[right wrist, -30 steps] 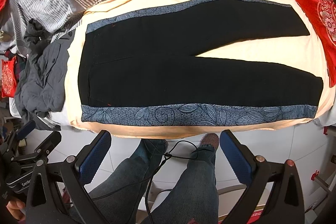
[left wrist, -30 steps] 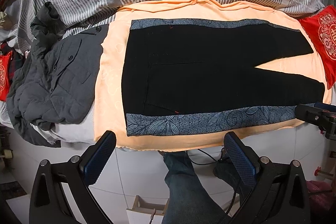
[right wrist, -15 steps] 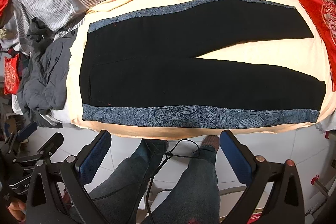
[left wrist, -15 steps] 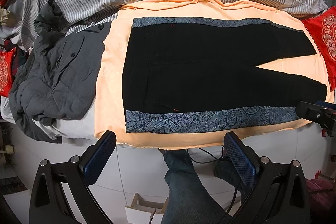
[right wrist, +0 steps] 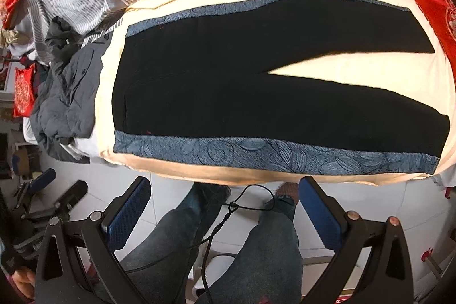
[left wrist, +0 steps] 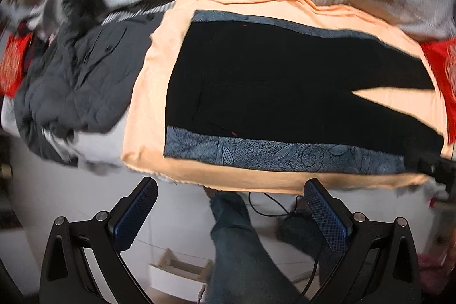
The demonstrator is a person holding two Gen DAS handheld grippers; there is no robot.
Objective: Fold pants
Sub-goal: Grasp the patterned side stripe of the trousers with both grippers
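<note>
Now closer to the bed than half a second ago, and blurred in the left wrist view from fast motion. Black pants [right wrist: 256, 81] flat and unfolded on the peach sheet [right wrist: 356, 70], waist to the left, legs splayed to the right, same as before. Left gripper [left wrist: 230, 211] spread wide, holding nothing, over the floor short of the bed edge. Right gripper [right wrist: 225, 207] likewise spread and empty, above jeans-clad legs [right wrist: 256, 247]. Dark grey jacket [left wrist: 79, 81] heaped left of the sheet, unmoved.

Black pants [right wrist: 256, 76] lie flat on the peach sheet [right wrist: 356, 70], waistband toward its left edge, legs splayed. The right gripper [right wrist: 225, 207] hangs wide apart, off the near edge.
</note>
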